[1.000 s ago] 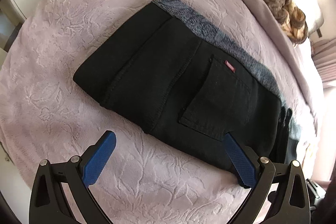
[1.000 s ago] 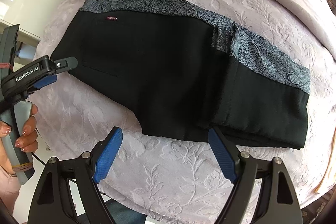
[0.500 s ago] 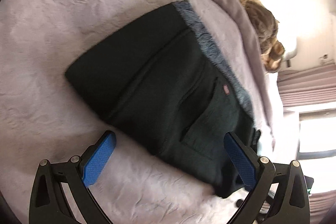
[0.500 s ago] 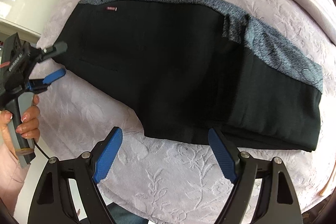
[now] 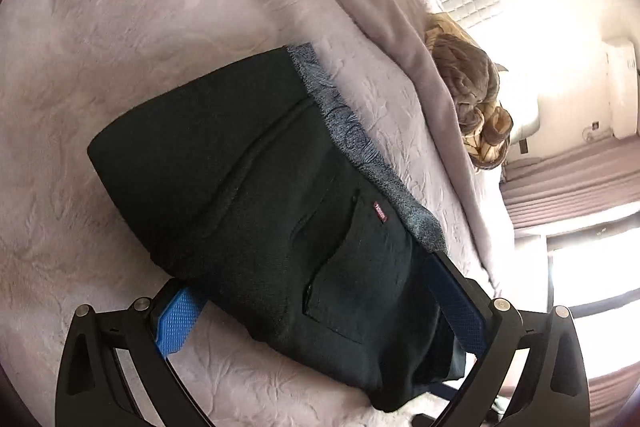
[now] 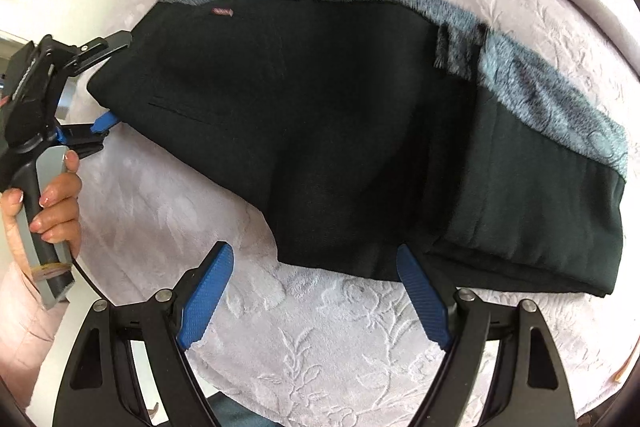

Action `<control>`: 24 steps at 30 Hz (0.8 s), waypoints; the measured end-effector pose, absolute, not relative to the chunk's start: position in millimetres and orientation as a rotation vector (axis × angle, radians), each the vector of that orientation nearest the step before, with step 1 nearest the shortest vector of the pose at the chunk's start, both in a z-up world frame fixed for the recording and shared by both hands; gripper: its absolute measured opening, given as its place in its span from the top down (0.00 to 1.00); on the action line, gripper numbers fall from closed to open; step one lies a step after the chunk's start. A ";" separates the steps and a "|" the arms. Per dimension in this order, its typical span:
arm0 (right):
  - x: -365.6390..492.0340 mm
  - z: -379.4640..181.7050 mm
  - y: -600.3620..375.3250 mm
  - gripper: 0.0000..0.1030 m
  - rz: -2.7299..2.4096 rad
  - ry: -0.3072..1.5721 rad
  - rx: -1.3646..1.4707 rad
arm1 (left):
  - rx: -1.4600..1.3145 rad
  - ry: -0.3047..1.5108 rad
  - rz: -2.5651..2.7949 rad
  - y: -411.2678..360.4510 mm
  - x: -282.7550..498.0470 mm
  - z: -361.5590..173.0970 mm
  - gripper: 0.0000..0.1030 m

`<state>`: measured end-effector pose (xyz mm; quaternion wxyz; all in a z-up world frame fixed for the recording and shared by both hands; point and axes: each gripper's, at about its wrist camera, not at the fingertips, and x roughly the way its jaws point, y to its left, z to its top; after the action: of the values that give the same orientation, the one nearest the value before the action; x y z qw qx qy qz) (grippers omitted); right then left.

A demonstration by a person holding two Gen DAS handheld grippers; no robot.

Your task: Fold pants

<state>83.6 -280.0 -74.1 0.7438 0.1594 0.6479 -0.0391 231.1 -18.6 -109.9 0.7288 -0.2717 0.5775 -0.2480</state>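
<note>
The black pants [image 6: 320,131] lay across the middle of the frame in your right wrist view, already doubled over on the pale embossed bedspread [image 6: 320,347], with a grey fleecy lining [image 6: 560,99] showing along their upper edge and the folded leg ends stacked at the right. In the left wrist view the same pants [image 5: 260,207] ran from the centre down to the lower right, back pocket and small red label [image 5: 379,211] facing up.

Your right gripper [image 6: 316,291] hung just short of the pants' lower edge with its jaws spread wide and nothing between them. Your left gripper [image 5: 320,311] had its jaws spread around the waist end at the lower part of its frame: the cloth sat between the blue pads [image 5: 178,319], but they did not look to be pressing it, so I judged it released, not clenched. In the right wrist view that left gripper [image 6: 106,83] showed at the left edge, held in your hand [image 6: 52,203].

You were probably dealing with thick, lined fabric: soft and floppy, fairly heavy for clothing, not fragile and not slippery against the plush cover. Stacked layers like these would likely slide apart if pinched by the top layer alone, so the sounder hold was the full thickness at the waist corner on one side and the folded edge near the leg ends on the other.
</note>
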 end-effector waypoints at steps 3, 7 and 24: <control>88.5 -68.0 -286.9 0.16 -0.084 1.392 0.336 | -0.583 1.332 -0.447 -18.2 235.9 -130.2 0.25; 103.7 -53.5 -300.2 0.16 -0.087 1.350 0.331 | -0.535 1.329 -0.364 -11.2 236.3 -132.2 0.60; 308.2 -5.6 -203.7 0.16 0.400 1.546 0.318 | 0.415 0.896 -0.288 -107.9 171.0 -70.9 0.67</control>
<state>308.2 -203.7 -5.6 0.6864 0.1421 0.6904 0.1788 171.0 -107.9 -70.9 0.8708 0.1985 0.4283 -0.1375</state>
